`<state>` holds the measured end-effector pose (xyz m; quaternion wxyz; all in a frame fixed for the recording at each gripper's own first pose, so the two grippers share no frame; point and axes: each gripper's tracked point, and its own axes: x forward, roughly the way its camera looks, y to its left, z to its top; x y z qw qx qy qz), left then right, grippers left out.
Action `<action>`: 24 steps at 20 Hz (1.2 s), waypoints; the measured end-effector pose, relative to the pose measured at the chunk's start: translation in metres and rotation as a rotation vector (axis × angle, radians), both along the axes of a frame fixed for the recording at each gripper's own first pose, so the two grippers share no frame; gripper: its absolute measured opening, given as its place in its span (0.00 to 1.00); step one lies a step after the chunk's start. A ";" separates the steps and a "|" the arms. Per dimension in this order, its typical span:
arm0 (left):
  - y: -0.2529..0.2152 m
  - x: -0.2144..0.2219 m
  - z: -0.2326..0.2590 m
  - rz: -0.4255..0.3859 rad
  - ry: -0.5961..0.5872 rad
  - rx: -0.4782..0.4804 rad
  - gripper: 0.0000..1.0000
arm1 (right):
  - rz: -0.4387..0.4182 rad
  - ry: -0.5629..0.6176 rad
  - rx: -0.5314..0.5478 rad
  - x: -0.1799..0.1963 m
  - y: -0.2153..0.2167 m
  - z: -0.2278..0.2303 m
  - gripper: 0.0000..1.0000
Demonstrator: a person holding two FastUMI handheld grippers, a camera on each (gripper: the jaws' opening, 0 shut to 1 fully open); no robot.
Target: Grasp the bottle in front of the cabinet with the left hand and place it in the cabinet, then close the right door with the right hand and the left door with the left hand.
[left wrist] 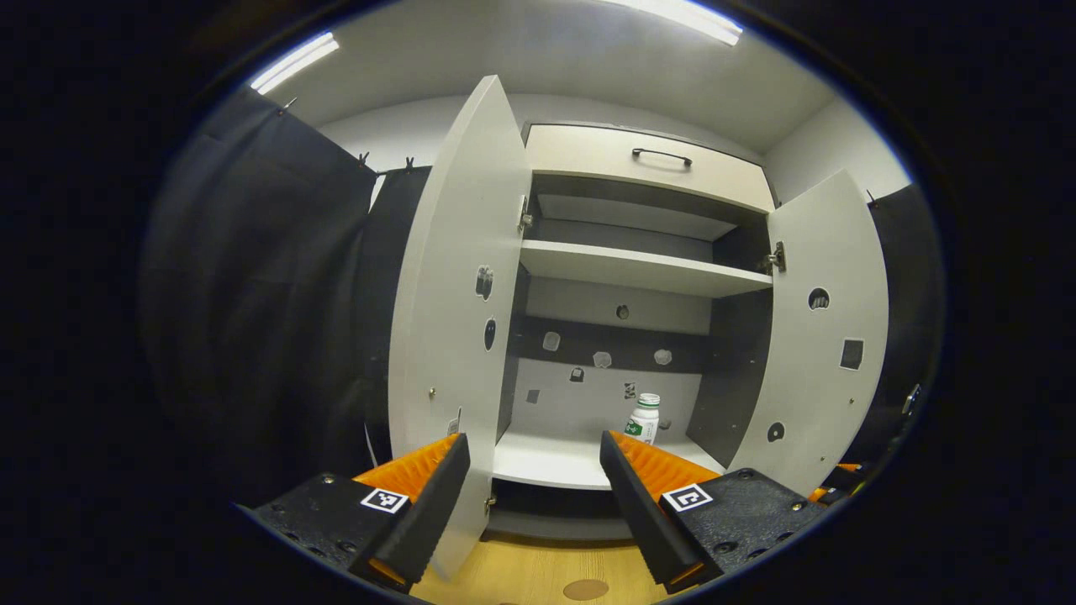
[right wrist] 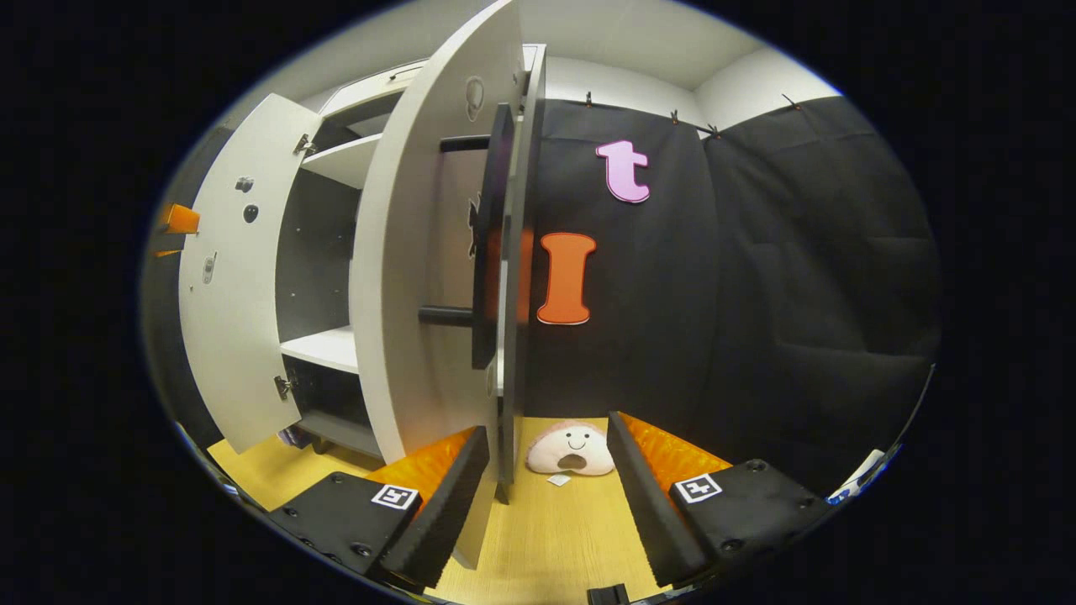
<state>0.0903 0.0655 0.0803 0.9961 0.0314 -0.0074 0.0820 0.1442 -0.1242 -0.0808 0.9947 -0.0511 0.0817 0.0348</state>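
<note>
Bottle (left wrist: 645, 418) sitting upright on the lower shelf (left wrist: 546, 462) inside the cabinet (left wrist: 639, 160), toward the back right, touching neither gripper, so placing looks done and only the doors seem left. Small white bottle, pale cap, a green-and-white label on the front; too small to make out more. Probably light and easy to tip, so standing well back from the shelf edge makes sense with doors about to swing. Left gripper (left wrist: 534, 496) in the left gripper view hanging out in front of the cabinet, jaws spread wide, nothing between them, with the left door's (left wrist: 454, 277) lower edge just inside the left finger. Both doors open here, right door (left wrist: 828, 336) swung out on the far side. Over in the right gripper view, right gripper (right wrist: 546, 496) also spread and empty, lined up right at the edge of the right door (right wrist: 437, 252), seen nearly edge-on, dark bar handle (right wrist: 483, 244) sticking out toward the camera. Guessing that spot is for pushing the door shut from its outer face, not for grabbing anything. Left door (right wrist: 235, 286) visible further off in that view, with a bit of the other gripper peeking past it. Plush toy (right wrist: 572, 449) lying on the wooden floor (right wrist: 555, 538) between the fingers, well behind the door, so likely no obstacle to the swing.
</note>
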 end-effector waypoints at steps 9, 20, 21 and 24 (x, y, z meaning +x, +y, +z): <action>0.045 -0.020 -0.005 -0.066 0.022 0.076 0.94 | -0.006 -0.027 -0.009 -0.011 0.088 -0.008 0.94; 0.129 -0.024 -0.028 -0.044 0.054 0.070 0.95 | 0.037 -0.017 -0.028 -0.013 0.186 -0.012 0.95; 0.132 -0.021 -0.029 -0.050 0.058 0.076 0.95 | 0.032 -0.022 -0.031 -0.014 0.188 -0.012 0.95; 0.136 -0.015 -0.041 -0.068 0.082 0.061 0.95 | 0.021 -0.032 -0.020 -0.018 0.193 -0.002 0.95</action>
